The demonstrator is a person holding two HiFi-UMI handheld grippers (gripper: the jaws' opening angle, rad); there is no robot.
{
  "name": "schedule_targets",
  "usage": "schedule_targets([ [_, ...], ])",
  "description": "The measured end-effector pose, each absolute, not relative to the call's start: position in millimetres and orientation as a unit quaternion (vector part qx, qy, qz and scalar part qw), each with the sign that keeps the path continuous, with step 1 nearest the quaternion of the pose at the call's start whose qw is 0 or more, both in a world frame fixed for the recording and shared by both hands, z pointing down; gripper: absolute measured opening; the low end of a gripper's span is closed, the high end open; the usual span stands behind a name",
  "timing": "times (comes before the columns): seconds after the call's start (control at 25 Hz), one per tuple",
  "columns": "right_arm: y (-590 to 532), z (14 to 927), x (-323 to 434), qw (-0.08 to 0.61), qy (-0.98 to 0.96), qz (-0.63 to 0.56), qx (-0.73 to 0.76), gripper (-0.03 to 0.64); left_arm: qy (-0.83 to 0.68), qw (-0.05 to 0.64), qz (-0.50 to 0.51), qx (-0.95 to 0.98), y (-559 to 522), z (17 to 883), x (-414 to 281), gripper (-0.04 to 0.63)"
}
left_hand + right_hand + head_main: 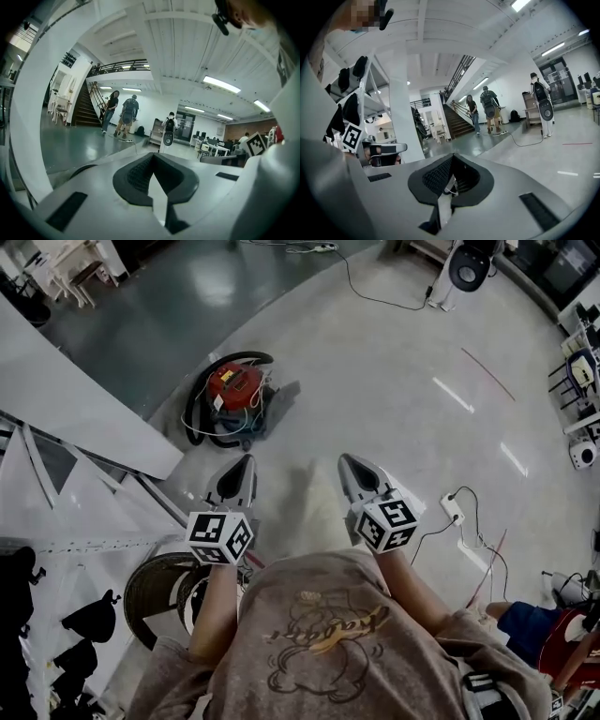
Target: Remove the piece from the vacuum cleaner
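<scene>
Head view: vacuum cleaner (234, 395) sits on the floor ahead and to the left, well apart from both grippers; black hose (199, 395) loops round it; which piece comes off I cannot tell; left gripper (242, 470) is the nearer, right gripper (354, 470) further off.
Left gripper view: left gripper (153, 164) has its jaws together, nothing between; it points level across the room, vacuum cleaner not in sight.
Right gripper view: right gripper (452, 161) has its jaws together, empty; vacuum cleaner not in sight.
</scene>
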State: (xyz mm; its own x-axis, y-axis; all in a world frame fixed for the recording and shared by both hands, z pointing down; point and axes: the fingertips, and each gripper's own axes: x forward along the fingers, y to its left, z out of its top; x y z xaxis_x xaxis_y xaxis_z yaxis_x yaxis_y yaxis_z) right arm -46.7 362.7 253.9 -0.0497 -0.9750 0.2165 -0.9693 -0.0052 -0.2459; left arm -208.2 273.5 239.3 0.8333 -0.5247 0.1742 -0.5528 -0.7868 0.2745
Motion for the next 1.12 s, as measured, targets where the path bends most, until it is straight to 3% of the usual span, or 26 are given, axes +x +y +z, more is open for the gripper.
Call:
schedule_targets([
  [0.8, 94.5, 235.7, 91.2, -0.029, 0.791, -0.172, -0.586, -0.002, -0.385, 0.17, 0.026, 0.907, 40.6, 217.5, -76.8, 0.002],
  [1.12, 43.0, 239.9, 106.7, -0.04, 0.814, -0.18, -0.551, -0.002, -0.42, 0.172, 0.024, 0.891, 0.8, 214.6, -62.5, 0.002],
])
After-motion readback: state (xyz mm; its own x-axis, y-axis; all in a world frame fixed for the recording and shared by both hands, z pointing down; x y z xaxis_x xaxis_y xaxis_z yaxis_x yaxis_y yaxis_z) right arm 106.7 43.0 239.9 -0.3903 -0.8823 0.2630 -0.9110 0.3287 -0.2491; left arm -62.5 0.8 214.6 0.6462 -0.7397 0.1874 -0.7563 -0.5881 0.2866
